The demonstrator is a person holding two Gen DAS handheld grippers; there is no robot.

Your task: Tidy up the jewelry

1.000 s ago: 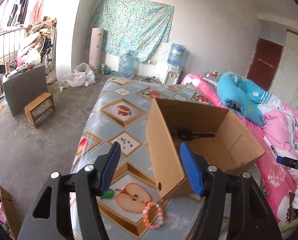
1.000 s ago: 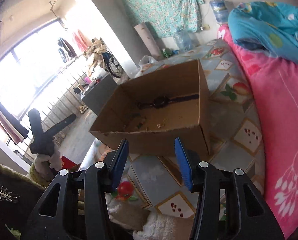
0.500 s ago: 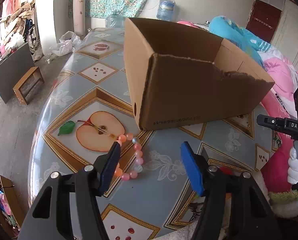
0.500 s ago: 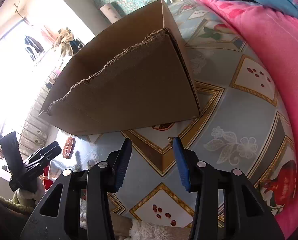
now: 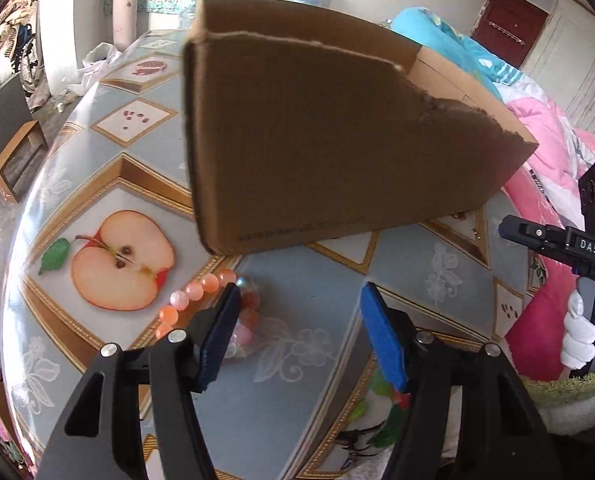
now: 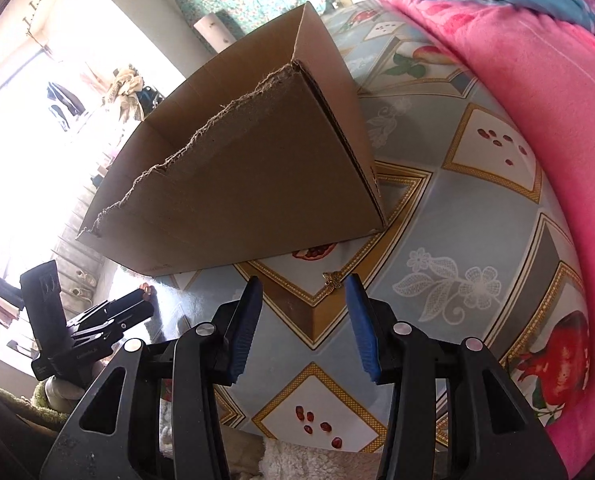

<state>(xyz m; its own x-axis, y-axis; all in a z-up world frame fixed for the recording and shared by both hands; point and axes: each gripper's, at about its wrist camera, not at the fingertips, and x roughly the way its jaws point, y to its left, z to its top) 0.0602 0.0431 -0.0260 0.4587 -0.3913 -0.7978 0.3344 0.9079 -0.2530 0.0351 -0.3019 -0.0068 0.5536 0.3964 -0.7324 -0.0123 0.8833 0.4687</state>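
Note:
A pink and orange bead bracelet [image 5: 201, 296] lies on the patterned table [image 5: 305, 320] beside the near corner of a torn cardboard box [image 5: 337, 140]. My left gripper [image 5: 297, 312] is open and low over the table; its left finger partly hides the bracelet. A small gold butterfly charm [image 6: 333, 280] lies on the table in front of the box [image 6: 249, 176]. My right gripper [image 6: 303, 292] is open, with the charm between and just beyond its fingertips. The box's inside is hidden.
A pink quilt [image 6: 537, 100] and a blue blanket [image 5: 445, 44] lie along the table's right side. A small wooden stool [image 5: 13, 160] stands on the floor to the left. The right gripper also shows in the left wrist view [image 5: 557, 240].
Both grippers have dropped from above the box to low over the table in front of it. The left came onto the bracelet, the right up to the charm. Both stayed open.

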